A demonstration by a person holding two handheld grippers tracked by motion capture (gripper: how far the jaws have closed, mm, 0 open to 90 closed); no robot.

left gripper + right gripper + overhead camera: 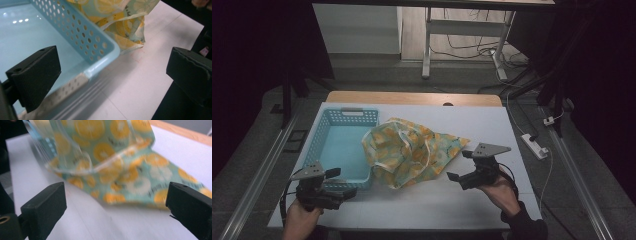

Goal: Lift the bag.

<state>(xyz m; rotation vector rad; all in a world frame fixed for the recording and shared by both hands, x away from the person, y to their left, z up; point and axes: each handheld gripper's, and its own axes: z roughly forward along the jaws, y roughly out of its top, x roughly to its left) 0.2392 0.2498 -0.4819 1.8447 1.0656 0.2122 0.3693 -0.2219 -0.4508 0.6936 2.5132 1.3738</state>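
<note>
The cloth (412,150) lay crumpled on the surface (492,125), one edge draped over the basket (319,145) rim, its long axis running toward our right gripper (460,166). That gripper stood nearer, jaws wide and empty, the cloth just ahead. Our left gripper (341,182), jaws also wide, hovered at the basket's near corner. The basket held nothing else.

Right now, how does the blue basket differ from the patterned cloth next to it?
The basket is plain light blue; the cloth is pale green printed with orange and yellow citrus slices. The basket is stiff plastic with perforated walls and stands squarely; the cloth is soft and lies crumpled. The cloth's edge drapes over the basket's right rim. Both rest on the white table, with neither held.
</note>
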